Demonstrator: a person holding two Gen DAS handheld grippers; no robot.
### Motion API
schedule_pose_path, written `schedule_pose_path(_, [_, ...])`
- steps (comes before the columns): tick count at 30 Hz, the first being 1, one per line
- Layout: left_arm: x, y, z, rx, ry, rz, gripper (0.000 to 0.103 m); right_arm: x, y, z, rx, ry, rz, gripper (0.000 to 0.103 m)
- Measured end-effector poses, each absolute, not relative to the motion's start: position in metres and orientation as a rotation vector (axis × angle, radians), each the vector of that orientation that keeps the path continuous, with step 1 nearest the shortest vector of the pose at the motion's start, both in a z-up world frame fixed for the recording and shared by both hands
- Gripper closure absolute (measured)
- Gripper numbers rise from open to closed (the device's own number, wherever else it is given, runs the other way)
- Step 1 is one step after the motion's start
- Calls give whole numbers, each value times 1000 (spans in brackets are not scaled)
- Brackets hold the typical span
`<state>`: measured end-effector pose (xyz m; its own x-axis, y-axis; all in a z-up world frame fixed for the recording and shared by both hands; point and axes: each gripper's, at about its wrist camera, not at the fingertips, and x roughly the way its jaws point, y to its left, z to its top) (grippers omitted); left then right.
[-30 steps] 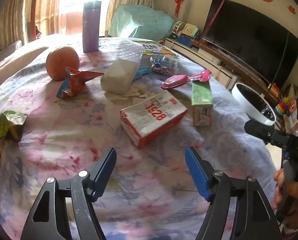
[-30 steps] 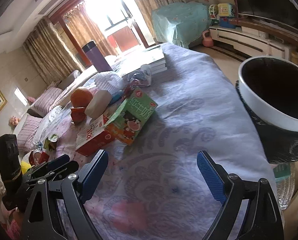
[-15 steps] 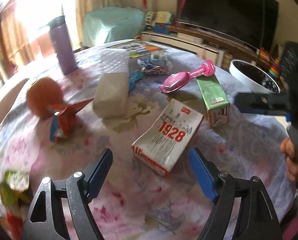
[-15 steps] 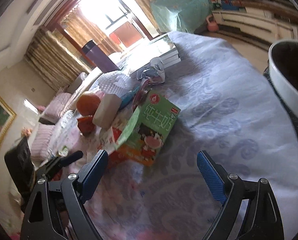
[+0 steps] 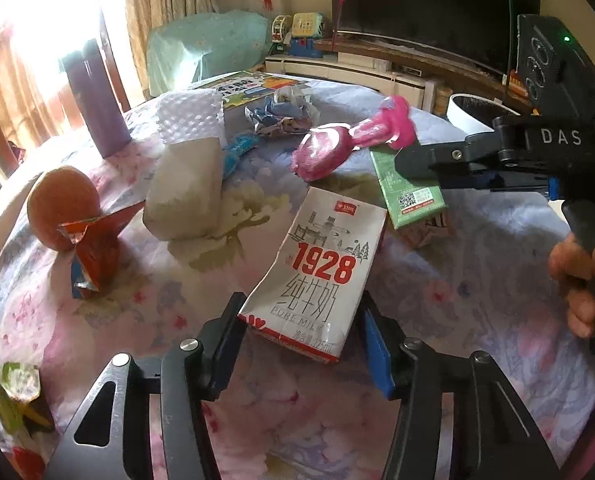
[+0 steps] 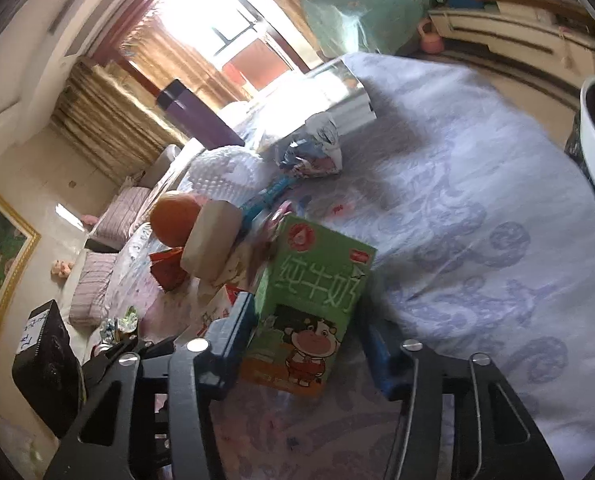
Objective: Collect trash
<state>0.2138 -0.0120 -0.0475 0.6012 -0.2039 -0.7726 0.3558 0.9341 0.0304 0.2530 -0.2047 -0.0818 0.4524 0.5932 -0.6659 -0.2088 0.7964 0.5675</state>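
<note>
I'm now straddling the 1928 milk carton (image 5: 317, 276) with left gripper (image 5: 297, 334) wide; right gripper (image 6: 305, 338) wide, now flanking green carton (image 6: 309, 300) beside it.

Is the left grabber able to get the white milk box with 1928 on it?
Probably yes. The left gripper is open, and the near end of the white 1928 milk carton already sits between its two fingers. Nothing lies in the gap. The green milk carton lies beside its far corner, clear of the fingers.

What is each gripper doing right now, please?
Left gripper: open, straddling the near end of the 1928 milk carton.
Right gripper: open, straddling the green milk carton.
</note>
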Motion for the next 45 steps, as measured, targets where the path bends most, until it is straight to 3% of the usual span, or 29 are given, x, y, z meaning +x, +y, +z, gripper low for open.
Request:
schedule_pose_path(7, [204,-13,-43,70,891,-315,50,231,-226,-58,326,919,476,55])
schedule_pose_path(19, [190,-48,-30,-76,861,-364,51,200,-296,-50,370,867,364,55])
schedule_pose_path(45, [218,-149,-17,-58,849,-448,51,170,-395,-39,440,769,222,56])
